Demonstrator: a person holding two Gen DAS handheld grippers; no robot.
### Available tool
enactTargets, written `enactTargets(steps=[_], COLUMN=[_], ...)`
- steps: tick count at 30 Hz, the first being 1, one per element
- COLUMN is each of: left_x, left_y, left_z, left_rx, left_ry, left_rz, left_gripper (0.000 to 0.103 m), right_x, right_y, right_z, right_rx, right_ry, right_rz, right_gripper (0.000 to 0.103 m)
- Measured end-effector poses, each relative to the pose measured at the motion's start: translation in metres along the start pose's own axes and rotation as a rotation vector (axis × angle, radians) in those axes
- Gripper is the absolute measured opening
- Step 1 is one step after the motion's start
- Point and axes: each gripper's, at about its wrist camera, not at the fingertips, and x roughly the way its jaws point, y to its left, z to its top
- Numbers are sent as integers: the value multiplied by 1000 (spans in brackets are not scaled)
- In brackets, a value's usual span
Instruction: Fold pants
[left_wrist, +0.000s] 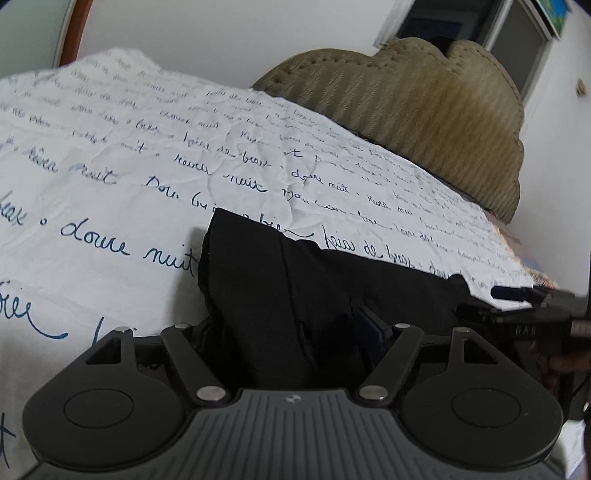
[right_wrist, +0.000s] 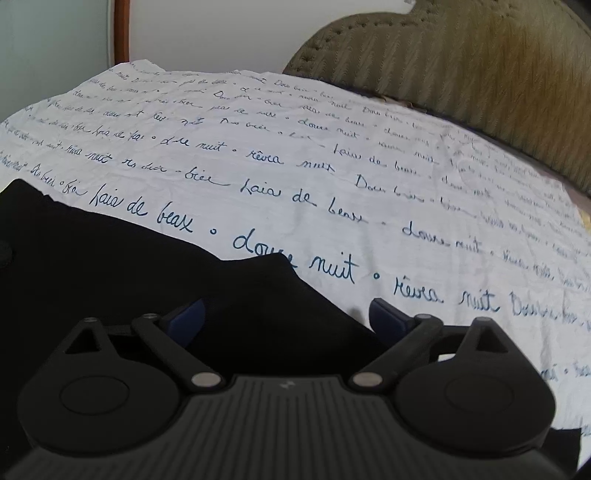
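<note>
Lying on a white sheet printed with blue handwriting, black pants fill the 7 to 9 o'clock side of the right view, right gripper spread wide over their edge, left gripper apart, cloth bunched between its fingers, headboard at 1 o'clock.

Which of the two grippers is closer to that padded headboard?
Right. The headboard lies past the right side of the sheet; the right gripper works on that side, the left gripper farther off.
</note>
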Motion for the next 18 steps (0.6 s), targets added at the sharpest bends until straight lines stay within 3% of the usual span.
enactTargets(steps=[4,6,8,15,18], left_x=[1,2,3,-4,-7], left_y=[13,21,26,22,19], left_z=[11,14,15,15,19], left_rx=[-122,-179,-204,-197,-206], left_ry=[33,48,67,64,62], left_rz=[-51,-56,-48,-58,-56], left_gripper=[69,45,33,22,21], right_x=[-22,-44,-67,-114,-120], right_y=[13,27,50,157,184], right_z=[1,-1,-8,-70,-94], right_rx=[-48,-75,-135,-547,-622], right_ry=[-68,-137,-206,-362,-367], right_rz=[-39,-47,-39,-84,-102], right_gripper=[100,103,103,103,103])
